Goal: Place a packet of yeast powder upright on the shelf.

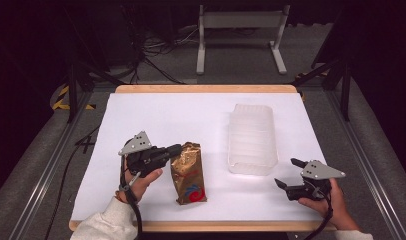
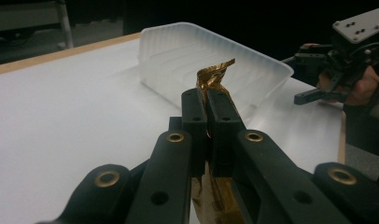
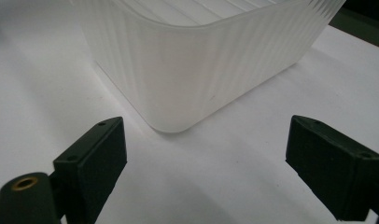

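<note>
Gripping now: the left gripper [image 2: 207,109] has its 2 black jaws clenched on the crumpled top edge of the gold snack bag [image 2: 214,74], which sticks up just past the jaw tips in the left gripper view.

Left jaws, close up: pads pressed together with only the thin foil between them; more of the bag hangs below the jaws at the bottom of that view.

Left gripper from above: in the high view the left gripper [image 1: 174,150] reaches in from the bag's left side and pinches the bag's [image 1: 188,172] far upper corner, while the printed red and blue end lies on the white table top [image 1: 156,115], nearer the person.

Right jaws: the right gripper [image 3: 206,163] stands released, its 2 pads well apart with bare table between them.

Right gripper view adds: the rounded near corner of the clear plastic container [image 3: 187,70], ribbed on its wall, just beyond the open jaws and not touching them.

High view adds: the right gripper [image 1: 287,173] rests near the table's front right, just beside the container's [image 1: 252,137] near right corner; the bag lies to the container's left, apart from it.

Left gripper view adds: the container [image 2: 178,56] behind the bag, and the right gripper [image 2: 304,77] farther off, held in a hand [image 2: 360,91].
</note>
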A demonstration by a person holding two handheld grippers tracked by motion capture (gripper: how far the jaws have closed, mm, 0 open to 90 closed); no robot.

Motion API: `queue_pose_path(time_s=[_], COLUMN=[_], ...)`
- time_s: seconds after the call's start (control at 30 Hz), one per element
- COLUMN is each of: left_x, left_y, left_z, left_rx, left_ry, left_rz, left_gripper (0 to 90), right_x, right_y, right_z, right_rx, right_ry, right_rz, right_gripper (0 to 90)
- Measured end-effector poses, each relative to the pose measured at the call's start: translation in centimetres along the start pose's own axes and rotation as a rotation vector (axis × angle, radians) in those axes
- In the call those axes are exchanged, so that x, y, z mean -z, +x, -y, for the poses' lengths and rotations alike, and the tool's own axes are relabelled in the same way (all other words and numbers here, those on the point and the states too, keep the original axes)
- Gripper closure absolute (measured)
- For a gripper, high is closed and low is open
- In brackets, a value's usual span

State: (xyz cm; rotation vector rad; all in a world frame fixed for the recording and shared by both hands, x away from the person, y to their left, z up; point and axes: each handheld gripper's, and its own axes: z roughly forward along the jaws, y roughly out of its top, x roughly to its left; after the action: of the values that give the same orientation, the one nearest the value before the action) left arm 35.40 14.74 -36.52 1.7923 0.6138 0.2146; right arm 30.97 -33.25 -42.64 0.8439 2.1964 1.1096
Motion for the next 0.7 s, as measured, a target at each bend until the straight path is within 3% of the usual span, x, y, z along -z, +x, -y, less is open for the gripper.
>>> queue_pose_path(time_s=[0.23, 0.7], left_x=[-0.3, -2.3], left_y=[-0.8, -1.3], left_z=[-0.8, -3.1], left_rx=[-0.047, -0.071], left_ry=[-0.005, -0.04], left_rz=[0.006, 0.046], left_gripper=[87.3, 87.4], right_x=[0.1, 0.0], right_y=[0.0, 0.2], right_z=[0.1, 0.2], right_rx=[-0.006, -0.008], right_ry=[-0.007, -0.005], right_rz=[-0.002, 0.005], right_gripper=[13.0, 13.1])
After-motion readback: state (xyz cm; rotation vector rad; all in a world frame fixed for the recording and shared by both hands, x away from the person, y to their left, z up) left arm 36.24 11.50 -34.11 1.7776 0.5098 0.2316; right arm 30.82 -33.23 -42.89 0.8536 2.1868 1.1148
